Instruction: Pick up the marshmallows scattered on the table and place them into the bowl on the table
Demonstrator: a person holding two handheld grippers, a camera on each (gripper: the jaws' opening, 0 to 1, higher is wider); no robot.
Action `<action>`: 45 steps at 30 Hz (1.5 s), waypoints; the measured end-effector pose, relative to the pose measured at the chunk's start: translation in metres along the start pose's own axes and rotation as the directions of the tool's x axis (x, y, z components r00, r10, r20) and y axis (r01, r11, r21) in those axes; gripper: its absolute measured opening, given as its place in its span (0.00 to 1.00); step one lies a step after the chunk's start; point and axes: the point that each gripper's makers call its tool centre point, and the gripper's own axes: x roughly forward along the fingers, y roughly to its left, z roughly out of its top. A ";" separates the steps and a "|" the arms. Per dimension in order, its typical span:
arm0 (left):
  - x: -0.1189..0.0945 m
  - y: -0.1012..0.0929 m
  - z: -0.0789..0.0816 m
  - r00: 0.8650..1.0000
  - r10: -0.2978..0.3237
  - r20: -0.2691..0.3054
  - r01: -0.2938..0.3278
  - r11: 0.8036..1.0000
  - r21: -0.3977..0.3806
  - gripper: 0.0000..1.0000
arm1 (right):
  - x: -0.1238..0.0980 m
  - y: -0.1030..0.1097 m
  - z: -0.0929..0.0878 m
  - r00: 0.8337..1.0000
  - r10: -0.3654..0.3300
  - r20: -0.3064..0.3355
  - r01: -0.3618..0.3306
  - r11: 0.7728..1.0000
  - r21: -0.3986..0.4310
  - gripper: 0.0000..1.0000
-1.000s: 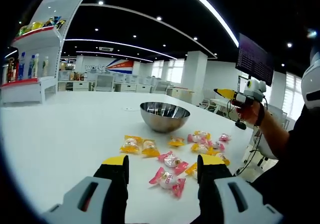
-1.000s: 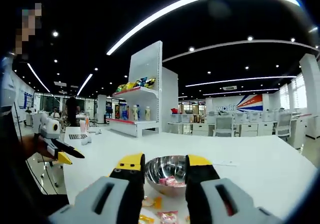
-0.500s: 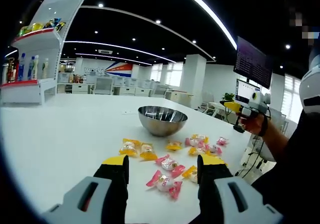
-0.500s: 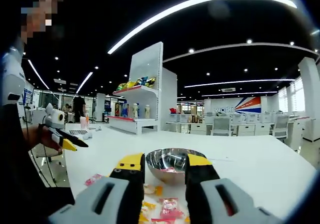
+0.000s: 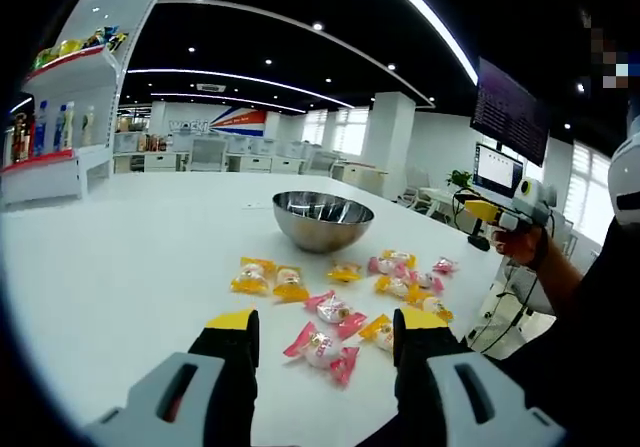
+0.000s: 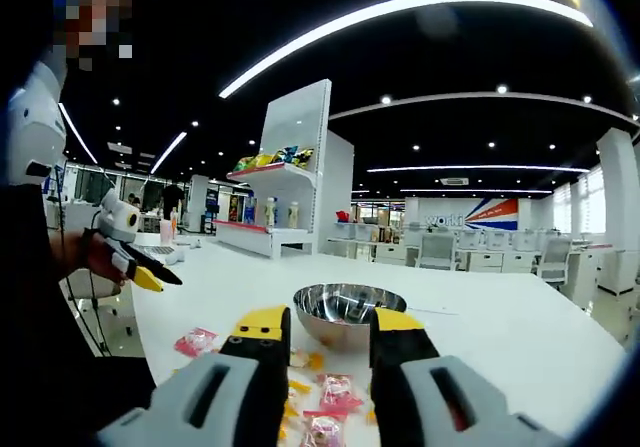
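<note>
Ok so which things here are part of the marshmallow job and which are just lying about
Part of the job:
- marshmallows, wrapped, scattered on the table
- bowl
- left gripper and right gripper, both open

Just lying about:
- shelf unit with bottles and packets
- wall monitor

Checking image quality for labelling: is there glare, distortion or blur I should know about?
Left gripper view: ceiling lights glint off the shiny steel bowl; fisheye bends the white table edge. Right gripper view: ceiling strips curve strongly; pink-wrapped marshmallows near the tool look slightly soft.
</note>
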 end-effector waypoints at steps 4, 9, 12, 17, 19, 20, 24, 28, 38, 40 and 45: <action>0.002 -0.004 -0.016 0.998 0.007 -0.063 -0.009 1.000 -0.024 0.52 | 0.000 -0.002 0.000 1.000 -0.002 0.010 0.002 1.000 0.012 0.32; 0.007 -0.004 -0.033 0.994 0.014 -0.108 -0.021 0.998 -0.057 0.50 | 0.002 -0.002 -0.004 1.000 0.004 0.008 -0.004 1.000 0.021 0.32; 0.011 -0.003 -0.040 0.990 0.025 -0.135 -0.035 0.997 -0.075 0.50 | 0.002 -0.003 -0.006 1.000 0.006 0.008 -0.006 1.000 0.026 0.32; 0.018 0.001 -0.050 0.980 0.053 -0.191 -0.072 0.993 -0.096 0.49 | -0.001 -0.006 -0.009 1.000 0.000 0.001 0.000 1.000 0.023 0.32; 0.023 -0.003 -0.054 0.976 0.046 -0.211 -0.069 0.992 -0.102 0.49 | -0.004 -0.009 -0.008 1.000 -0.005 0.002 0.005 1.000 0.016 0.31; 0.025 -0.005 -0.055 0.975 0.039 -0.218 -0.063 0.993 -0.105 0.49 | -0.005 -0.010 -0.008 1.000 -0.008 0.004 0.008 1.000 0.014 0.31; 0.036 -0.016 -0.062 0.970 0.013 -0.242 -0.040 0.993 -0.110 0.49 | -0.007 -0.013 -0.011 1.000 -0.015 0.000 0.015 1.000 0.016 0.31; 0.045 -0.019 -0.066 0.966 0.007 -0.257 -0.038 0.993 -0.116 0.49 | -0.007 -0.010 -0.014 1.000 -0.009 -0.009 0.009 1.000 0.018 0.31; 0.066 -0.023 -0.069 0.959 -0.001 -0.283 -0.026 0.996 -0.089 0.49 | -0.012 -0.018 -0.014 1.000 -0.027 -0.007 0.027 0.999 0.021 0.31; 0.069 -0.023 -0.071 0.956 0.007 -0.292 -0.027 0.998 -0.064 0.49 | -0.013 -0.019 -0.015 1.000 -0.029 -0.007 0.029 0.999 0.022 0.31; 0.074 -0.021 -0.074 0.952 0.041 -0.304 -0.043 0.999 0.002 0.46 | -0.015 -0.023 -0.013 0.999 -0.040 -0.001 0.040 0.999 0.037 0.30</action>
